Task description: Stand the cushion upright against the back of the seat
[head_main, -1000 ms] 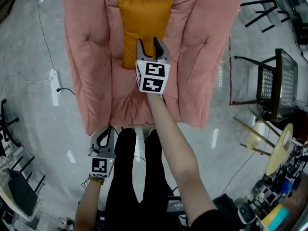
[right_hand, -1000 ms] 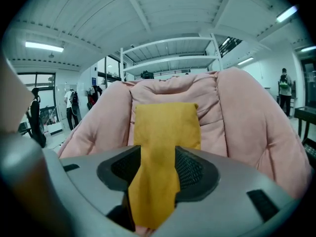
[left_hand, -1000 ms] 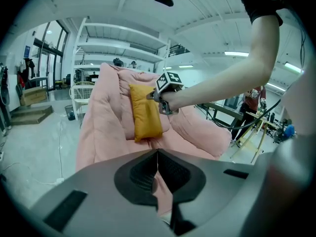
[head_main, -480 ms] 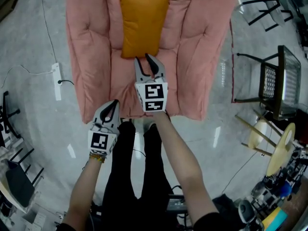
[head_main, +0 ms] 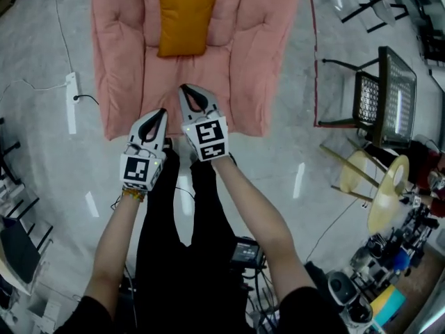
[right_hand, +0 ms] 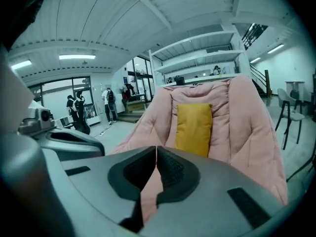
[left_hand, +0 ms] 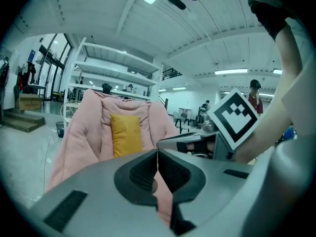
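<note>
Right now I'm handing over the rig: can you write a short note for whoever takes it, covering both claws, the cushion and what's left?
Claws: the left claw is shut and empty. The right claw has just been closing and is now shut, with nothing between its jaws. They are side by side at the front of the seat, apart from the cushion.
Cushion: upright and centred against the back of the seat.
Done: the cushion is stood up, and neither claw touches it.
Left: seemingly nothing; just check that it does not slump.
</note>
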The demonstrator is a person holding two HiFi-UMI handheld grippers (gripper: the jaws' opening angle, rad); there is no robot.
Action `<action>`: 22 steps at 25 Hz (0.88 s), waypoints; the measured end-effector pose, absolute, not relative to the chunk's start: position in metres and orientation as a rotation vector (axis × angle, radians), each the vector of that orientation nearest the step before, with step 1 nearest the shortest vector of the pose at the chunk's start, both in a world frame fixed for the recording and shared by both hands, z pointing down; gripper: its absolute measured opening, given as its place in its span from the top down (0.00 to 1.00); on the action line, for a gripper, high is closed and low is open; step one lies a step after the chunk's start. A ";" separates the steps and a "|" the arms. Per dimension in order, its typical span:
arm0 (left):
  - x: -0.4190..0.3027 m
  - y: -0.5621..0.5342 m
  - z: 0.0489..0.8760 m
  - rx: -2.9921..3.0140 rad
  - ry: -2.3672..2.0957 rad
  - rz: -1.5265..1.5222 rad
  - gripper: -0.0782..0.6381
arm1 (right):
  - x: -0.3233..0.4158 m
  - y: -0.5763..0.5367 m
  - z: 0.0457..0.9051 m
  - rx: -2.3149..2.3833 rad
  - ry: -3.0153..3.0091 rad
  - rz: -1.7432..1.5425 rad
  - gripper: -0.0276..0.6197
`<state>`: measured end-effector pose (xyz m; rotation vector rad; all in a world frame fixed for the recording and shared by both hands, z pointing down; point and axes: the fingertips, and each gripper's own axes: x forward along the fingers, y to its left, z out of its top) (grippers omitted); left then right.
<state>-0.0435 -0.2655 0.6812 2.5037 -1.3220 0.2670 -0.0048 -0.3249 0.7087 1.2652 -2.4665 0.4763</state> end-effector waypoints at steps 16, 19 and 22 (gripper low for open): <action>-0.005 -0.207 0.531 2.616 -1.350 0.311 0.87 | 0.021 -0.221 0.523 1.218 -2.619 0.361 0.93; 0.001 -0.194 0.510 2.630 -1.349 0.325 0.87 | 0.026 -0.209 0.500 1.236 -2.636 0.362 0.93; 0.008 -0.181 0.490 2.646 -1.354 0.328 0.87 | 0.032 -0.196 0.481 1.241 -2.655 0.358 0.93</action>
